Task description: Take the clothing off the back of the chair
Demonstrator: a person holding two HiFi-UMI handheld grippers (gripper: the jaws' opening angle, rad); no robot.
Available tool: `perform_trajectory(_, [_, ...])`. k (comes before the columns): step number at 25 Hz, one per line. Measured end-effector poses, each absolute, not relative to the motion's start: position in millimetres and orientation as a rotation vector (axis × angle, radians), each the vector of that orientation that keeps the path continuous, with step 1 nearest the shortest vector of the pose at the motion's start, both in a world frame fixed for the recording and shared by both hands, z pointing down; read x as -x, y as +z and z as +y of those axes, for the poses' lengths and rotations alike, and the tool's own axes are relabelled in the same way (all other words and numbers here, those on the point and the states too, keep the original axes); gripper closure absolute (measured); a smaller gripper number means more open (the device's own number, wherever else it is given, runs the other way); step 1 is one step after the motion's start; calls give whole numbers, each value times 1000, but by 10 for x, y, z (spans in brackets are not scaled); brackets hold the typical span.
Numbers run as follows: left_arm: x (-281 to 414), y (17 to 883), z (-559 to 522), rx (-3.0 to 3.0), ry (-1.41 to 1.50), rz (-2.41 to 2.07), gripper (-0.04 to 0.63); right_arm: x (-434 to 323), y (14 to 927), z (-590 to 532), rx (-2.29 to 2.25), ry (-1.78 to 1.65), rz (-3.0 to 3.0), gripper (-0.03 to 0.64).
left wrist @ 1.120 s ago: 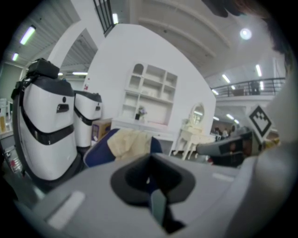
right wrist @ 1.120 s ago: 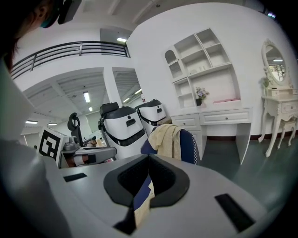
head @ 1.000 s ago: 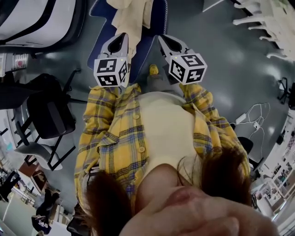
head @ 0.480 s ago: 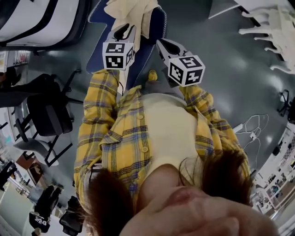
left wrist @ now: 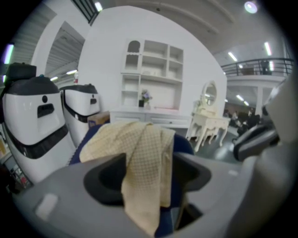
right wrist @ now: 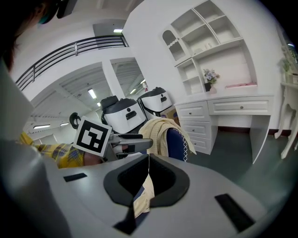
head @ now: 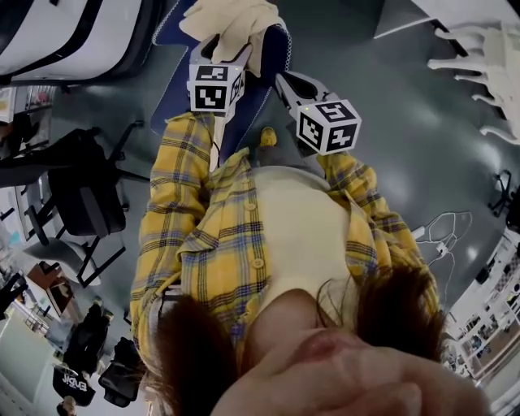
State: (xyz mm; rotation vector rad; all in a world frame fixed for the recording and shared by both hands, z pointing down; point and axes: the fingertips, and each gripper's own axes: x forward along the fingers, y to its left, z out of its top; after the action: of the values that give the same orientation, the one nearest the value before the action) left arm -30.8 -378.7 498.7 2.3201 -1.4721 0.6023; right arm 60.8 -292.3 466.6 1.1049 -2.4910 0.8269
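A cream checked garment (head: 231,24) hangs over the back of a blue chair (head: 264,69) at the top of the head view. My left gripper (head: 218,50) reaches into it. In the left gripper view its jaws are opening around a hanging fold of the garment (left wrist: 146,158), and the dark pads (left wrist: 108,179) stand off the cloth on both sides. My right gripper (head: 283,80) sits a little back, at the chair's right edge. Its jaws (right wrist: 148,160) meet at the tips, and cream cloth and blue chair show through the slit behind them. From there the garment (right wrist: 160,130) lies ahead on the chair.
A black office chair (head: 81,195) stands to the left on the grey floor. White rounded machines (left wrist: 35,116) stand left of the blue chair. A white shelf unit (left wrist: 151,79) and dressing table (left wrist: 209,123) stand behind it. Cables (head: 447,211) lie at the right.
My left gripper has moved forward up the picture from in front of the chair to the hanging garment. The right gripper has crept slightly towards the chair.
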Motion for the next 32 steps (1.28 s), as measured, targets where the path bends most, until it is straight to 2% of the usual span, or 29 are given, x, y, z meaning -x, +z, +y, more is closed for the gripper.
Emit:
perform_trajectory(5, [253, 5051, -3944, -2323, 628, -1476, 182, -688, 4738, -2973, -1092, 850, -2475, 603])
perform_trajectory(8, [224, 5119, -4033, -2321, 654, -1488, 146, -732, 4752, -2986, -1091, 855, -2471, 603])
perform_trajectory(15, [172, 5268, -4213, -2293, 702, -1488, 153, -835, 4798, -3008, -1100, 873, -2450, 603])
perform_trajectory(17, [149, 5272, -4221, -2292, 687, -1475, 174, -858, 4802, -3019, -1103, 874, -2447, 603])
perform_trajectory(21, [138, 5263, -4204, -2283, 657, -1461, 270, -909, 4789, -3035, -1109, 874, -2447, 603])
perform_trajectory(24, [198, 5248, -4189, -2254, 636, -1467, 382, -911, 4786, -3034, -1104, 872, -2452, 603])
perform_trajectory(28, [256, 5196, -4155, -2235, 635, -1486, 489, -867, 4776, -3032, -1095, 864, -2459, 603])
perform_trajectory(32, [297, 5061, -4066, -2242, 575, -1531, 515, -795, 4740, -3004, -1094, 846, -2467, 603])
